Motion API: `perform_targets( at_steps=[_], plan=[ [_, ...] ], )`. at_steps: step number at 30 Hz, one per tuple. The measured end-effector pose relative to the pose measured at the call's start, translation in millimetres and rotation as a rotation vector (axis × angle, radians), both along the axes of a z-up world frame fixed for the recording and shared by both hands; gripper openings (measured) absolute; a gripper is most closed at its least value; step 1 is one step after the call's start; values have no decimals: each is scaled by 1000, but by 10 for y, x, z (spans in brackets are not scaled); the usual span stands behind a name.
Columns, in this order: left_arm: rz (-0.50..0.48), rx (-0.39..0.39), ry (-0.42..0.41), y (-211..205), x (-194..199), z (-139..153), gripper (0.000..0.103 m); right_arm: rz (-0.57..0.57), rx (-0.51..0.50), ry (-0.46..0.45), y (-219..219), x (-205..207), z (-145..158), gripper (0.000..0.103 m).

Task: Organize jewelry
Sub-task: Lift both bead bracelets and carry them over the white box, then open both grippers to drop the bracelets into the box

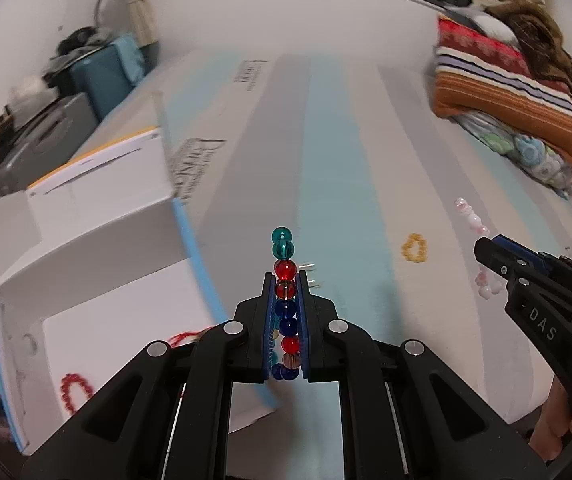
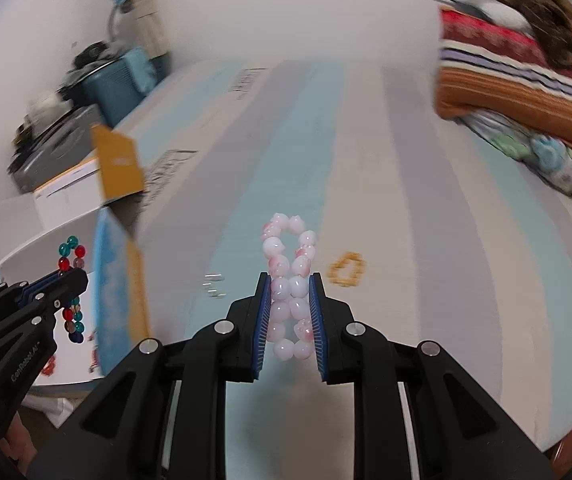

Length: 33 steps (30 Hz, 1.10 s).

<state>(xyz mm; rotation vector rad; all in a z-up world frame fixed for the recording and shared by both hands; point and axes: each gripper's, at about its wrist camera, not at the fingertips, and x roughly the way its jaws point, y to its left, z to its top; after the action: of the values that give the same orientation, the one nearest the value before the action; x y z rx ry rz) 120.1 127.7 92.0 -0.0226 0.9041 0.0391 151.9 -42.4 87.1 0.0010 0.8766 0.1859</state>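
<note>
Jewelry is in both grips at once: the left hand-held gripper (image 1: 286, 280) is clamped on a multicoloured bead bracelet (image 1: 285, 280) of teal, red and blue glass beads, pinched flat so its loop stands up past the fingertips, and the right hand-held gripper (image 2: 290, 286) is closed on a pink-and-white bead bracelet (image 2: 289, 280), held the same way above the striped bed (image 1: 345, 160). To the left sits an open white box (image 1: 86, 280) with a red bead bracelet (image 1: 73, 392) already lying on its floor; a small yellow bead ring (image 1: 413, 248) and a pair of small clear-and-metal pieces (image 2: 213, 286), too blurred to identify, lie loose on the bed. Judging from this, the step is carrying each bracelet to the box. It would be done best one hand at a time, lowering the beads close to the box floor before easing the fingers apart, so the round beads neither bounce nor roll onto the red one, and keeping clear of the raised lid. Readable writing: "DAS" on the right tool's body, something like "GenRobot.AI" on the left's; the print on the bed cover is too smeared to read.
</note>
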Motion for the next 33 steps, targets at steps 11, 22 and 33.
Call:
perform_targets(
  at_steps=[11,22,33],
  plan=[
    [154,17,3,1039,-454,60,9,165,8,-23,1098,-302,91,18],
    [303,2,44,2004,-883,-125,9,330,8,21,2183,-591,-124,18],
    [390,-28,121,2483,-901,-534,9,377,-32,111,2675,-531,-573,18]
  ],
)
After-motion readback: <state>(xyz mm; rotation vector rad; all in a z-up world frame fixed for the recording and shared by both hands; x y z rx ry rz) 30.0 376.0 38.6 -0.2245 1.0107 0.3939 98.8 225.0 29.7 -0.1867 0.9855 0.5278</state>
